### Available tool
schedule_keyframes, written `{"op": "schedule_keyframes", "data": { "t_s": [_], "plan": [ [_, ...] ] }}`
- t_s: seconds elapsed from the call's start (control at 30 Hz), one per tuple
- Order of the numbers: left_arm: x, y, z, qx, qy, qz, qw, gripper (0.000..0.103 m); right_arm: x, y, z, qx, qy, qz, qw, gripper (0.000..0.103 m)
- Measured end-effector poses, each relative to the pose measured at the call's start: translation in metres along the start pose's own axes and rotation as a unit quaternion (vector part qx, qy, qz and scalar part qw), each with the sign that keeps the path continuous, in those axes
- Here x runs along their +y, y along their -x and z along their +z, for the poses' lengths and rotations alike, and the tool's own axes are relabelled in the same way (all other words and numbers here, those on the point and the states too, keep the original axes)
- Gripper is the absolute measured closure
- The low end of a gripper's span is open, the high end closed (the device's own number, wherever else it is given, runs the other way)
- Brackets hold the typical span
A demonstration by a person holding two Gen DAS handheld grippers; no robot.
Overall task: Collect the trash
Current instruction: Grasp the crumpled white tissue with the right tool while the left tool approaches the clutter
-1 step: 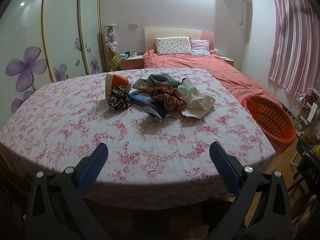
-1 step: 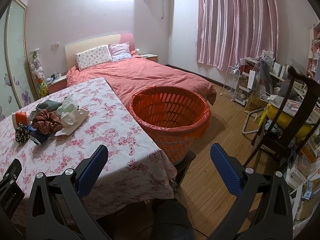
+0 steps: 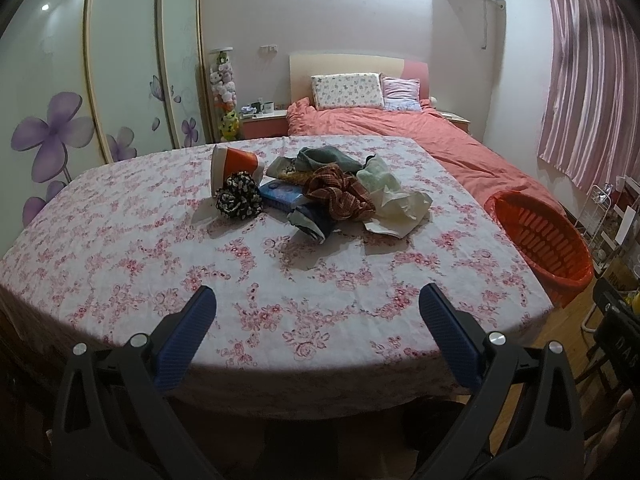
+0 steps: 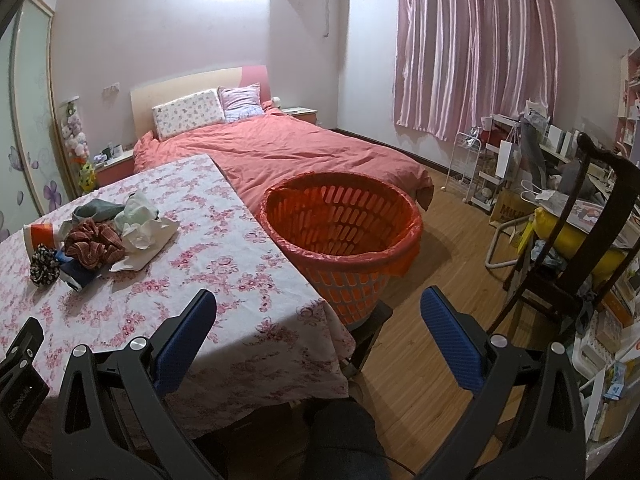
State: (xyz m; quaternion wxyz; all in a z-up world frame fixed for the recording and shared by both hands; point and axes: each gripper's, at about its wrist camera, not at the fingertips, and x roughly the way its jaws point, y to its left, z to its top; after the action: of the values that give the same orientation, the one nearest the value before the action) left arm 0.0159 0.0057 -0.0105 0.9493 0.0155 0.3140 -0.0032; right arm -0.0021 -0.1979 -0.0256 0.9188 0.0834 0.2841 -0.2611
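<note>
A heap of trash lies in the middle of the floral tablecloth [image 3: 280, 280]. It holds a tipped orange-and-white paper cup [image 3: 236, 162], a black-and-white scrunchie [image 3: 238, 200], a blue packet [image 3: 282, 194], a plaid scrunchie [image 3: 340, 196] and crumpled white paper [image 3: 394, 204]. An orange basket [image 4: 340, 216] with a red liner stands on a stool by the table's right edge. My left gripper [image 3: 318, 312] hangs open over the table's near edge, well short of the heap. My right gripper [image 4: 318, 312] is open and empty near the table's corner, in front of the basket.
A bed [image 4: 304, 152] with a coral cover runs behind the table and basket. A dark wooden chair [image 4: 592, 232] and cluttered shelves [image 4: 500, 168] fill the right side. Wardrobe doors [image 3: 120, 80] line the left wall. A person's knee [image 4: 344, 440] shows below.
</note>
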Motion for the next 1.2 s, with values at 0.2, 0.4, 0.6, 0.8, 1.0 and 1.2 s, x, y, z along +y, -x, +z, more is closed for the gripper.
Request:
{"op": "schedule_keyframes", "data": {
  "t_s": [0.2, 0.4, 0.6, 0.8, 1.0, 1.2],
  "plan": [
    [0.009, -0.016, 0.005, 0.012, 0.009, 0.006, 0.9999, 0.004, 0.020, -0.010, 0.006, 0.005, 0.016, 0.009, 1.000, 0.002],
    [0.025, -0.047, 0.014, 0.029, 0.020, 0.024, 0.9991, 0.004, 0.038, -0.022, 0.014, 0.007, 0.031, 0.023, 0.999, 0.002],
    [0.053, -0.079, 0.024, 0.045, 0.039, 0.035, 0.9976, 0.004, 0.065, -0.044, 0.023, 0.023, 0.048, 0.051, 0.997, 0.002],
    [0.081, -0.105, 0.033, 0.049, 0.055, 0.044, 0.9963, 0.004, 0.102, -0.077, 0.033, 0.055, 0.062, 0.115, 0.990, 0.003],
    [0.100, -0.123, 0.039, 0.057, 0.071, 0.031, 0.9953, 0.004, 0.136, -0.090, 0.042, 0.054, 0.085, 0.173, 0.980, 0.005],
    [0.104, -0.134, 0.042, 0.052, 0.072, 0.024, 0.9957, 0.004, 0.166, -0.112, 0.045, 0.079, 0.100, 0.199, 0.972, 0.016]
  ]
}}
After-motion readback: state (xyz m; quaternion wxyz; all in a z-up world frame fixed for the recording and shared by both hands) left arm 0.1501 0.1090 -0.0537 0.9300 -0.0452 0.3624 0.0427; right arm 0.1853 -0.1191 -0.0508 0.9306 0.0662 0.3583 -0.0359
